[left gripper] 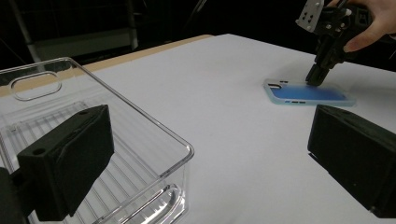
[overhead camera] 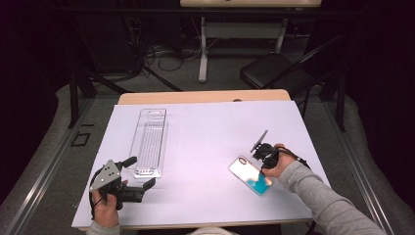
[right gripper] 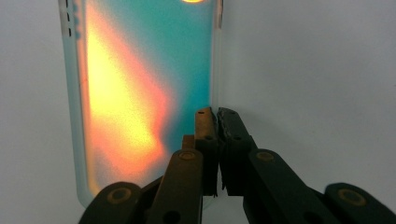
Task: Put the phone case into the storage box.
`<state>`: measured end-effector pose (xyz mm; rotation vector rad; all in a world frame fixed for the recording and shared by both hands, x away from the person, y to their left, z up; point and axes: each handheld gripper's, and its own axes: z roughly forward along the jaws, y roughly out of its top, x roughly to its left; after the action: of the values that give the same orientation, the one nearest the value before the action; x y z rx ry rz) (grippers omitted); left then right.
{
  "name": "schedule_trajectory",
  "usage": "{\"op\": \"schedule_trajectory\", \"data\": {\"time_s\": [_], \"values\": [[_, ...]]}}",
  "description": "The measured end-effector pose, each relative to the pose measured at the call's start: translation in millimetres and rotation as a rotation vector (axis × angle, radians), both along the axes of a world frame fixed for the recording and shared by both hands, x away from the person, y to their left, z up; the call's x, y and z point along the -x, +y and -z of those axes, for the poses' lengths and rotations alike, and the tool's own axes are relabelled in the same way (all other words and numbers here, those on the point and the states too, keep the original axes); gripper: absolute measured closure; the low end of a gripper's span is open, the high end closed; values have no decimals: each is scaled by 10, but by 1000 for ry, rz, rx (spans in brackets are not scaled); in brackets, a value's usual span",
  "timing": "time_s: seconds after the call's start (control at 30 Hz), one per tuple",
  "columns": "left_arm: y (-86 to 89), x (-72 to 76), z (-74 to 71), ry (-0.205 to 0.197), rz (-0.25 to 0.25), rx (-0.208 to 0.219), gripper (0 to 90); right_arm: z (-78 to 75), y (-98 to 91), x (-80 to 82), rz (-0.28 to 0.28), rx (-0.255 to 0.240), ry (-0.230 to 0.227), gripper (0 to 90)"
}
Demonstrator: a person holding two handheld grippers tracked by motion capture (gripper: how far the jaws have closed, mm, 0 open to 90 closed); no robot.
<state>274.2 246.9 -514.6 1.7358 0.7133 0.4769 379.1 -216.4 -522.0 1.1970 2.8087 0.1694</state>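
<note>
A phone case (overhead camera: 249,175) with a teal and orange sheen lies flat on the white table top at the right. My right gripper (overhead camera: 263,170) points down at its near long side. In the right gripper view the jaws (right gripper: 217,113) are pressed together on the case's (right gripper: 140,93) thin side rim. A long clear plastic tray (overhead camera: 149,137) lies at the left. My left gripper (overhead camera: 140,172) rests by the tray's near end, open wide. In the left gripper view its jaws (left gripper: 210,121) stand either side of the tray's corner (left gripper: 184,147), touching nothing; the case (left gripper: 306,93) and the right gripper (left gripper: 315,77) show farther off.
The white sheet (overhead camera: 210,142) covers a wooden table whose bare far edge (overhead camera: 205,96) shows. Beyond it stand a black folding chair (overhead camera: 274,71) and a desk leg (overhead camera: 203,49) with cables on the floor. Open sheet lies between tray and case.
</note>
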Motion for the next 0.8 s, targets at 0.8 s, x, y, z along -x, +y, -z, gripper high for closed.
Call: {"op": "schedule_trajectory", "data": {"time_s": [0.8], "values": [[-2, 0, 2, 1, 0, 0, 4, 0, 0, 3, 16, -14, -1, 879]]}}
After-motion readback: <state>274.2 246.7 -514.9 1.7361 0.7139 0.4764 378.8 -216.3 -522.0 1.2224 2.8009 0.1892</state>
